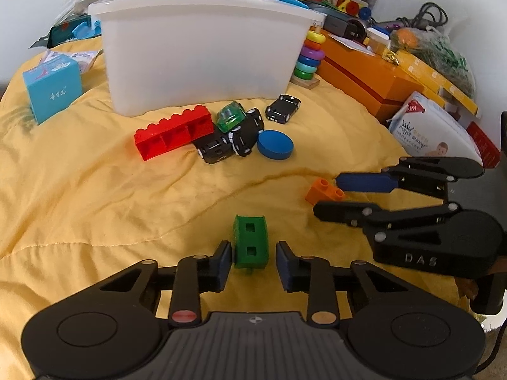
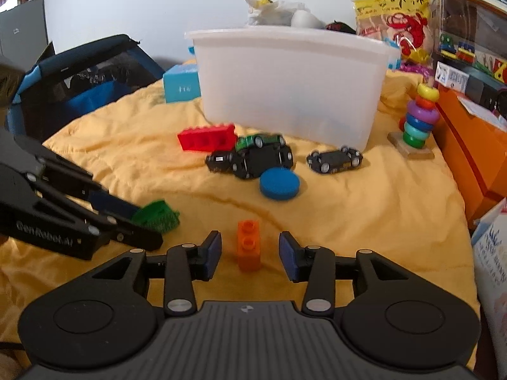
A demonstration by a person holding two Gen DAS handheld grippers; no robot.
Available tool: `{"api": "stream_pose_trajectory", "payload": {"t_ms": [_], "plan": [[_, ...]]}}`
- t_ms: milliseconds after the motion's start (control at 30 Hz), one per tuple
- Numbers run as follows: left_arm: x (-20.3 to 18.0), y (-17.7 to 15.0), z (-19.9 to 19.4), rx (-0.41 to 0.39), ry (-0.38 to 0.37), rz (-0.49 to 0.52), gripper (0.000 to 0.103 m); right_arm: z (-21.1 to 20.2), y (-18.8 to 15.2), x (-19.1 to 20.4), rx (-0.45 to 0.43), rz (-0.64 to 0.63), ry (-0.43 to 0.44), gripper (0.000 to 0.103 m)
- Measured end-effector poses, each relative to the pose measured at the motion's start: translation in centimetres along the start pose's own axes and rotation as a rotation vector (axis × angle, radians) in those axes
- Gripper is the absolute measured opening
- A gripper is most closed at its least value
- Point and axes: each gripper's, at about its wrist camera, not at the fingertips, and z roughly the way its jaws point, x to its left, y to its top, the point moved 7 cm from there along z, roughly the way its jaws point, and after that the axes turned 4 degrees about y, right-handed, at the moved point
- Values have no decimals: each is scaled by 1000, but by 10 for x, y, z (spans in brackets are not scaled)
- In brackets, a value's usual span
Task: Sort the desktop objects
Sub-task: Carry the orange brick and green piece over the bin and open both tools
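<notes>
The green block [image 1: 250, 243] lies on the yellow cloth [image 1: 95, 196], between the left gripper's [image 1: 252, 264] spread pads. The right gripper [image 2: 249, 255], also spread, straddles the orange brick [image 2: 249, 244]. Both should square up, close gently, then lift toward the white bin [image 1: 202, 53].

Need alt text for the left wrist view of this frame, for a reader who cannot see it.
The left gripper is open around a green block on a yellow cloth. To its right, the right gripper is open around a small orange brick. Farther back lie a red brick, toy cars, a blue disc and a white bin.
</notes>
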Motion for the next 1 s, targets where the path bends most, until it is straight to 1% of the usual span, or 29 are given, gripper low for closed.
{"api": "stream_pose_trajectory", "payload": {"t_ms": [33, 67, 100, 133, 233, 267, 333, 433, 533, 633, 700, 800, 867, 933, 967, 1000], "plan": [[0, 1, 0, -1, 2, 1, 29, 2, 1, 1, 6, -13, -1, 38], [1, 1, 1, 0, 2, 1, 26, 6, 0, 2, 24, -30, 1, 25], [1, 2, 1, 0, -1, -2, 26, 10, -2, 4, 48, -45, 1, 17], [1, 3, 1, 0, -7, -5, 25, 13, -4, 5, 66, -52, 0, 17], [0, 14, -10, -43, -28, -5, 25, 6, 0, 10, 58, -63, 16, 17], [1, 21, -15, -62, -28, -6, 25, 0, 7, 11, 35, -81, 13, 17], [4, 47, -33, -137, -28, -9, 25, -10, 28, 10, -20, -102, 5, 17], [14, 96, -57, -259, -5, 5, 25, -26, 79, -2, -137, -103, -21, 17], [25, 147, -75, -368, 39, 47, 26, -37, 133, -15, -263, -142, -77, 17], [35, 197, -85, -442, 74, 59, 26, -35, 182, -35, -348, -131, -148, 17], [40, 221, -86, -472, 116, 85, 26, -30, 205, -46, -373, -108, -166, 17], [47, 254, -73, -491, 162, 92, 26, -10, 231, -64, -353, -75, -218, 17], [55, 266, -55, -461, 206, 80, 26, 5, 238, -75, -323, -34, -229, 17], [65, 271, -31, -399, 217, 43, 26, 17, 238, -84, -289, -2, -234, 18], [68, 270, -20, -363, 215, 23, 27, 26, 234, -87, -260, -3, -223, 22], [70, 267, -12, -339, 211, 12, 27, 34, 230, -88, -230, -16, -208, 34]]}}
